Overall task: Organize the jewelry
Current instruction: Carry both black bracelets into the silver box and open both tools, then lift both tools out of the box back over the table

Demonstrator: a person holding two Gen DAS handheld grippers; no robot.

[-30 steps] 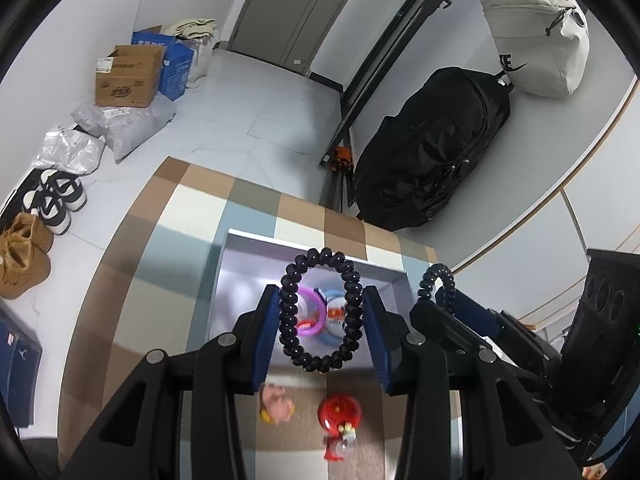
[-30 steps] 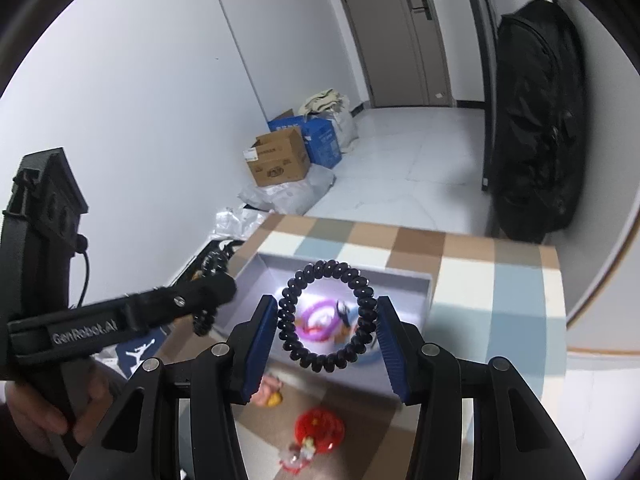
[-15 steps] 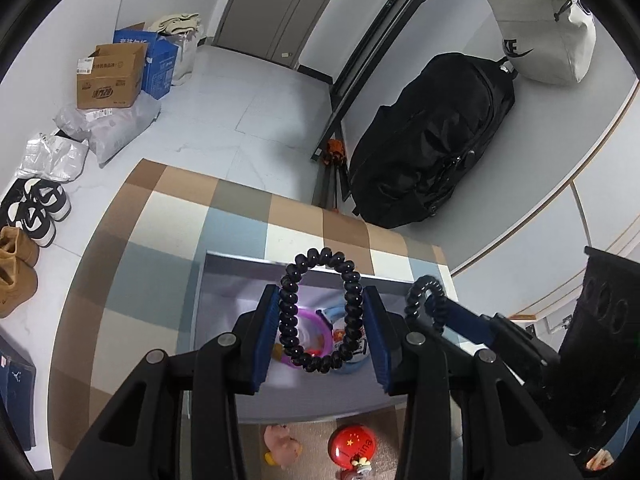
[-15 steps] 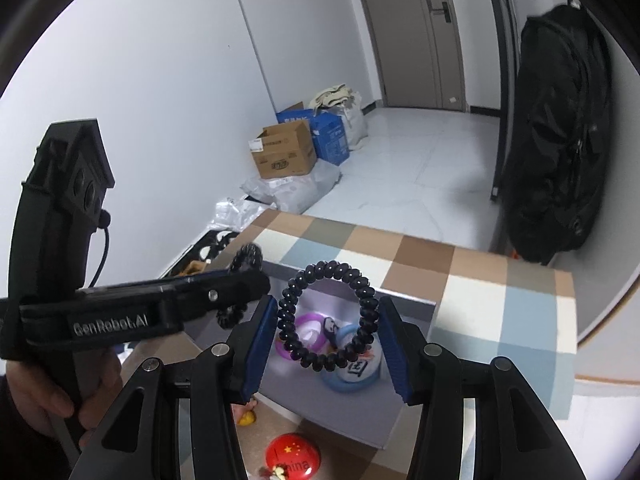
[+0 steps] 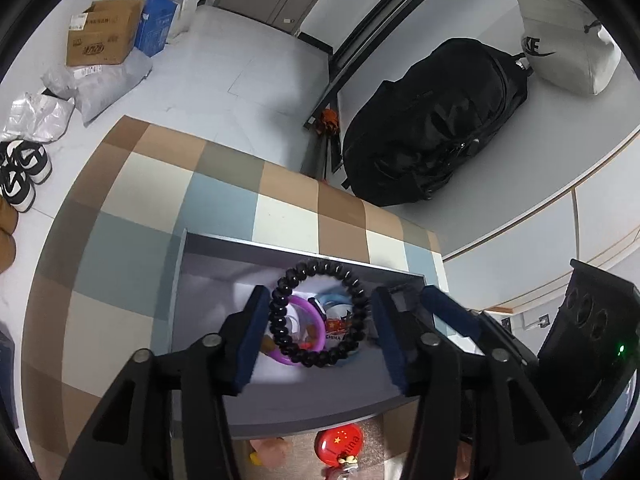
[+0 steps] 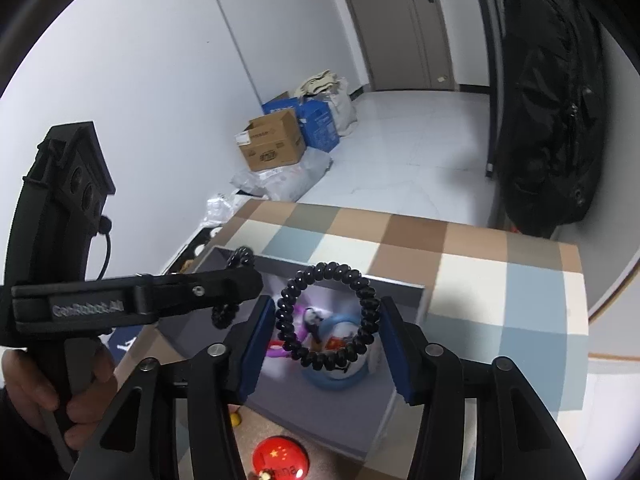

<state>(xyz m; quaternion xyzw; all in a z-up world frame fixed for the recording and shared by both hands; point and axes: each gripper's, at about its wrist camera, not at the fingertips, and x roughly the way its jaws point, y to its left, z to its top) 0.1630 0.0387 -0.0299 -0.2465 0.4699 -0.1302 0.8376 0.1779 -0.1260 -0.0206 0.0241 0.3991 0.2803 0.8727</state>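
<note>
**Black gripper rigs with blue pads**

Both handheld tools are matte black plastic — angular linkage arms joined by round silver screw heads, tipped with flat dark-blue pads. The left gripper (image 5: 316, 334) shows this plainly, as does the right gripper (image 6: 328, 338). From the right wrist view, the left tool's side bears pale "GenRobot.AI" lettering, a house-shaped camera housing with round openings and a thin black cable — a hand (image 6: 38, 394) wraps its handle.

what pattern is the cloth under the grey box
A check of tan, cream and pale blue squares on the tablecloth, clearest in the left wrist view.
</note>
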